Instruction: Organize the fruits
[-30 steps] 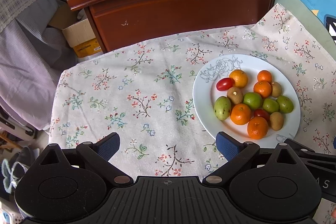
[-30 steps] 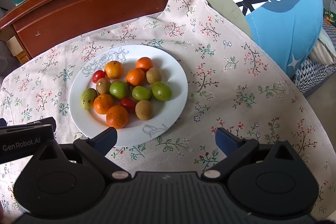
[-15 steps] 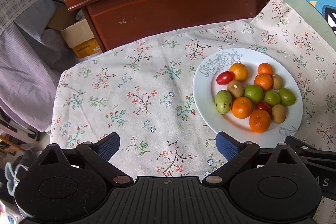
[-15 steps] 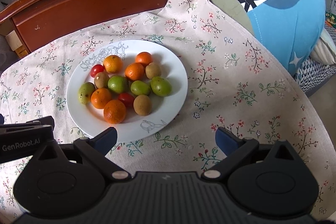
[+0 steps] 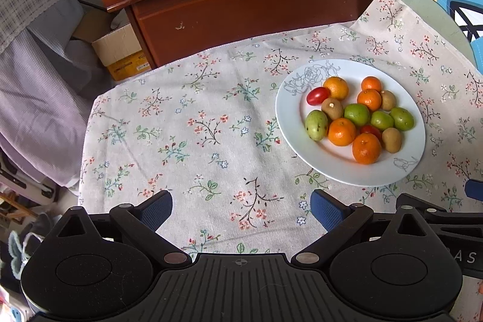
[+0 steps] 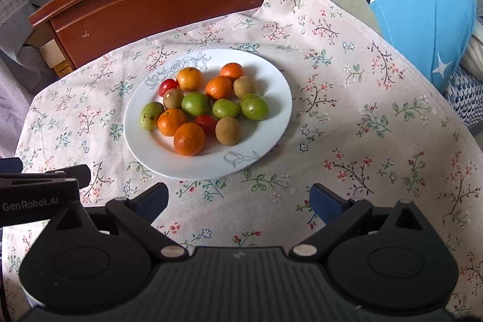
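- Fruits: all on the white plate (image 6: 280, 98), mixed heap: oranges (image 6: 189, 139), green fruits (image 6: 254, 106), kiwis (image 6: 228, 131), two small tomatoes (image 6: 168, 86). Nothing loose on the tablecloth (image 5: 187, 141).
- Left gripper (image 5: 241, 208): jaws apart, empty, plate at its 1 o'clock.
- Right gripper (image 6: 238, 199): jaws apart, empty, plate at its 11 o'clock.
- Heap fits sorting pending or fruits already gathered.
- Any pick: take edge fruit from above; neighbours touch and roll.
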### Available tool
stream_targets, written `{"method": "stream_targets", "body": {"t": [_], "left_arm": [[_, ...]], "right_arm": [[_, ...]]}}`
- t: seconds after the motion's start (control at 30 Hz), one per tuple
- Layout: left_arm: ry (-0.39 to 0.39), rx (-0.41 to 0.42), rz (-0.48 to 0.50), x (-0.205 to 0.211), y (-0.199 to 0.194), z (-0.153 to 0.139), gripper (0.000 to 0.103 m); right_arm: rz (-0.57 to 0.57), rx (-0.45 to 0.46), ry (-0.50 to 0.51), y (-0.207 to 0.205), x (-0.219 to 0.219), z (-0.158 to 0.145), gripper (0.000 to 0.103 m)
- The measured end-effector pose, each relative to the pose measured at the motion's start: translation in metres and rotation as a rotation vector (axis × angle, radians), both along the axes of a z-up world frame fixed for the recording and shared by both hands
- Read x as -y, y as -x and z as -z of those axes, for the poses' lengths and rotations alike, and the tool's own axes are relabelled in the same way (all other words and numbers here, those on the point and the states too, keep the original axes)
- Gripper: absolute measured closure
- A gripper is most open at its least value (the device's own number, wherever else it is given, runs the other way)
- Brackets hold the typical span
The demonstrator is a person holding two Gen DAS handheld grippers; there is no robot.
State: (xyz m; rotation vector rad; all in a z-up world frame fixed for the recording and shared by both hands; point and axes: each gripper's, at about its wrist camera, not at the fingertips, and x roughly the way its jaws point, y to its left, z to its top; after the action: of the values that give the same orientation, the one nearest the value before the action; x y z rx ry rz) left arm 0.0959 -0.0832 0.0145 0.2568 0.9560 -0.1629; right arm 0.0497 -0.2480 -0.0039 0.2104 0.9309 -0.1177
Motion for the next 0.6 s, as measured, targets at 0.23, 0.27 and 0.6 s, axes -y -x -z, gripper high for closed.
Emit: {"method": "stream_targets", "body": {"t": [0.23,0.27,0.6], "left_arm": [[0.03,-0.023,-0.021,-0.021,0.016,0.004,0.004],[0.032,-0.024,-0.028,-0.024,0.019,0.004,0.004],[0.067,-0.021,-0.082,-0.056,0.036,0.001,0.004]], "right_arm": [[-0.094,0.022,-0.024,0.017,-0.011,0.011,0.004],[-0.109,0.024,-0.02,0.02,-0.014,0.013,0.004],[-0.174,0.032,0.003,0.052,-0.049,0.037,0.003]]}}
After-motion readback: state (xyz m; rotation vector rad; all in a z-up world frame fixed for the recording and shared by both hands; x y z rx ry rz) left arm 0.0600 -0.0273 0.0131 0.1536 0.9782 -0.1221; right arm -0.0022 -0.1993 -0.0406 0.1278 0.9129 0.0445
